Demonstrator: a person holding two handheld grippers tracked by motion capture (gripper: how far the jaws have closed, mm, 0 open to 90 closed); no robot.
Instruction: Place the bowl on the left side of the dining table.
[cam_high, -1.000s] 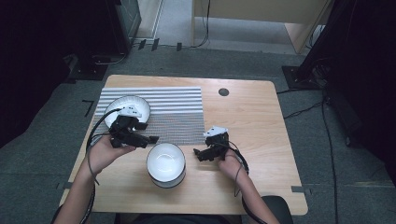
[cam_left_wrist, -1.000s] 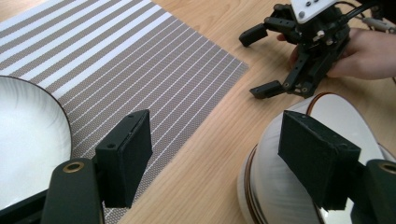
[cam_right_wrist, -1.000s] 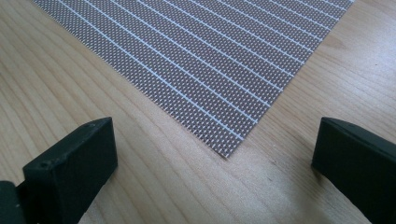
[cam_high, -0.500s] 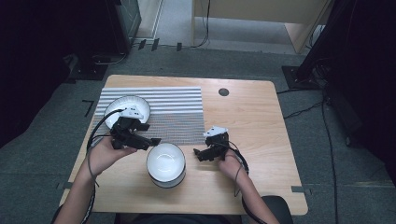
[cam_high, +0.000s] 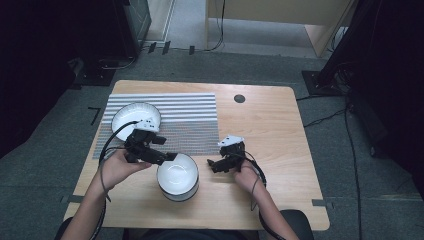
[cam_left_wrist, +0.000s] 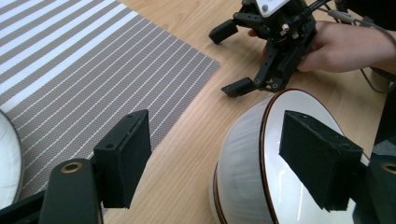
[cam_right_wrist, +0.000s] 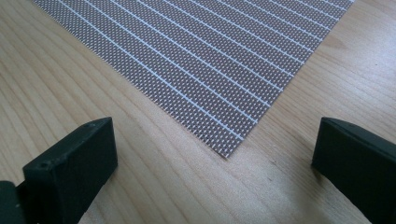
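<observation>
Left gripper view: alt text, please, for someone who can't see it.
The left tongs stand open astride the near rim of a white bowl on the wooden table. A striped placemat lies beyond; the right tongs rest farther off.

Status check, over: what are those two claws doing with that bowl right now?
Left gripper open, straddling the bowl rim. Right gripper open, empty, beside the placemat corner. Nothing in the way.

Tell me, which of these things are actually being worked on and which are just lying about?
In use:
- white bowl, its rim between the open left tongs

Lying about:
- white plate
- striped placemat
- right tongs, open, nothing between them
</observation>
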